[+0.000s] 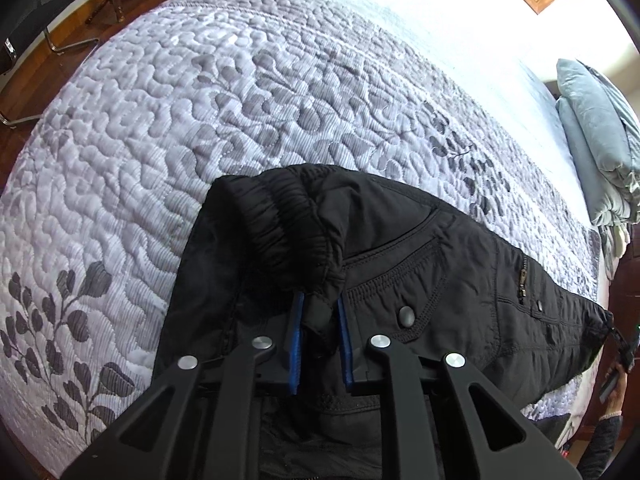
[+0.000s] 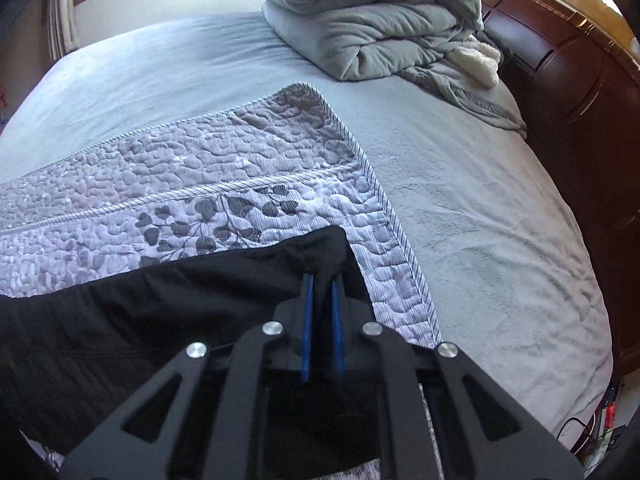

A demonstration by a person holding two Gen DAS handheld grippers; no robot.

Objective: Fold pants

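- Position: the black pants (image 1: 400, 248) lie on the quilted bedspread (image 1: 160, 140) of the bed, waistband end at the left gripper (image 1: 320, 316), the other end at the right gripper (image 2: 320, 288).
- Left gripper: jaws nearly closed, clamped on a bunch of fabric just below the elastic waistband (image 1: 288, 216).
- Right gripper: jaws all but closed, pinching a thin fold at the corner of the pants.
- Procedure: lift both ends evenly, keeping the cloth taut between the grippers, so that the fold line forms straight.
- Caution: the right grip takes little fabric; a sharp pull may slip it.
- Keep clear of the folded grey blanket (image 2: 372, 20) near the headboard.
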